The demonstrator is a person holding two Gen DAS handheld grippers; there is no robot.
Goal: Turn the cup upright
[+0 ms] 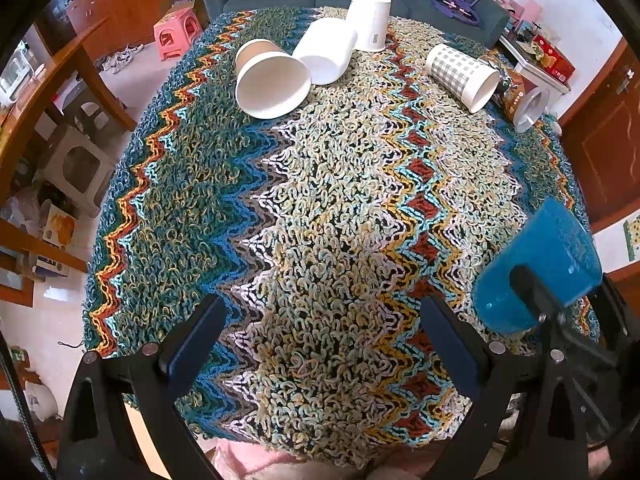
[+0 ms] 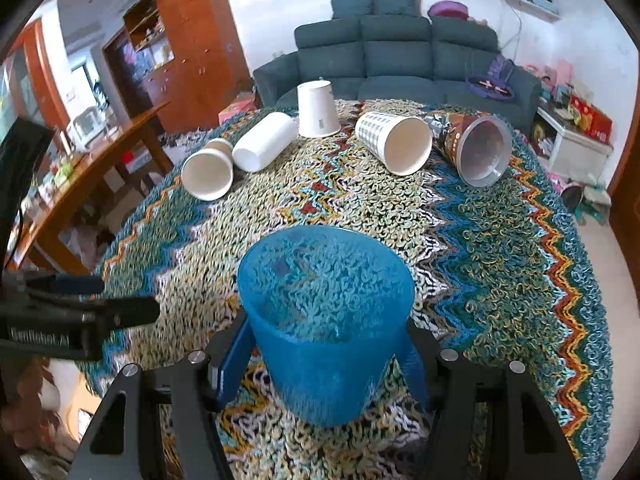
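Right claw [image 2: 326, 360] clamped on translucent blue plastic cup [image 2: 326, 320], mouth tilted up, lifted over zigzag-knit worktop [image 2: 500, 240]. Left claw [image 1: 320, 344] spread wide, nothing between its fingers.

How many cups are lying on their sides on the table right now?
4, along the far edge: brown paper cup, plain white cup, checkered cup, and clear printed cup. The white cup behind stands upside down; the right tongs hold the blue cup.
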